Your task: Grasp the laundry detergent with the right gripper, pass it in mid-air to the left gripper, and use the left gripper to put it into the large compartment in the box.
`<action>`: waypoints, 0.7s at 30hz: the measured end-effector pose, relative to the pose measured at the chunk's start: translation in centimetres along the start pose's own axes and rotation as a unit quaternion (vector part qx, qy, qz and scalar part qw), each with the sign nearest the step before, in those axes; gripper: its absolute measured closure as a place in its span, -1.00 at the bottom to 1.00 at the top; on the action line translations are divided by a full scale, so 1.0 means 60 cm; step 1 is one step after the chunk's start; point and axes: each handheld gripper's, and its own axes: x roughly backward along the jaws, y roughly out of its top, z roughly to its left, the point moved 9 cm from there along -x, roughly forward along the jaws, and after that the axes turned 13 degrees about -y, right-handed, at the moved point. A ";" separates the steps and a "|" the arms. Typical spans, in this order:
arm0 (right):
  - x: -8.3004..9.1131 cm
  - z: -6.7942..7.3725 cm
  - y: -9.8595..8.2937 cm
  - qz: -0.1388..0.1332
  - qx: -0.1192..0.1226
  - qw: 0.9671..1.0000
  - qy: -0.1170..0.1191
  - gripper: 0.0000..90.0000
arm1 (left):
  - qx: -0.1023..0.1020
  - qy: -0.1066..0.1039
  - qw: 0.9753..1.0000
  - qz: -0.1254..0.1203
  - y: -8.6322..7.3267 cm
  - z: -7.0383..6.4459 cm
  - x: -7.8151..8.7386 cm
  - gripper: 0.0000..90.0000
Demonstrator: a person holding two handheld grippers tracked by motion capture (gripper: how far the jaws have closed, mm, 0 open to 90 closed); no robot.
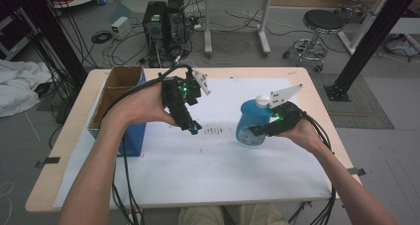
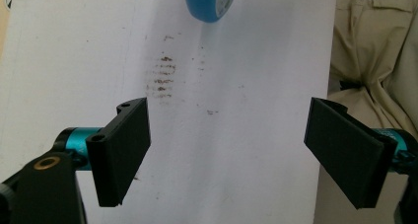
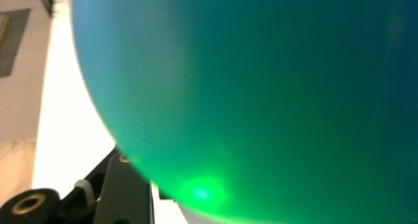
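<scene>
- High view: blue bottle (image 1: 251, 122) stands upright on the white sheet (image 1: 208, 160) covering the bench (image 1: 74, 150), right of frame centre; white cap on top, long axis vertical.
- Right gripper (image 1: 265, 128) sits against the bottle's right flank at mid-body. Right gripper view: the blue-green wall of the bottle (image 3: 256, 100) presses right up to the lens, one black jaw edge visible at lower left. Jaws judged closed around the bottle body; the far jaw is hidden behind it.
- Left gripper (image 1: 194, 127) hangs left of the bottle, near but apart, tips angled down toward the sheet.
- Left gripper view: jaws wide apart, nothing between them; brown stain marks (image 2: 163, 76) lie on the sheet ahead, upper centre, and the bottle base (image 2: 209, 2) shows at the top edge beyond them.
- Key relation: the stain lies between the left jaws and the bottle; the right hand already has the bottle, the left is free.
- Cardboard box (image 1: 119, 93) stands at the bench's left edge, well apart from the stain.
</scene>
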 end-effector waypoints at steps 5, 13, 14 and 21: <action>-0.010 0.021 0.031 -0.007 0.030 0.999 0.037 0.06 | 0.005 -0.005 1.000 0.010 0.021 0.005 -0.006 -0.60; -0.034 0.043 0.063 -0.008 0.059 0.996 0.071 0.06 | 0.021 -0.012 0.999 0.021 0.045 0.020 -0.027 -0.60; -0.041 0.048 0.070 -0.010 0.064 0.995 0.077 0.05 | 0.024 -0.010 0.999 0.022 0.050 0.024 -0.032 -0.60; -0.059 0.057 0.078 -0.007 0.070 0.994 0.085 0.05 | 0.019 -0.015 0.999 0.022 0.066 0.026 -0.048 -0.60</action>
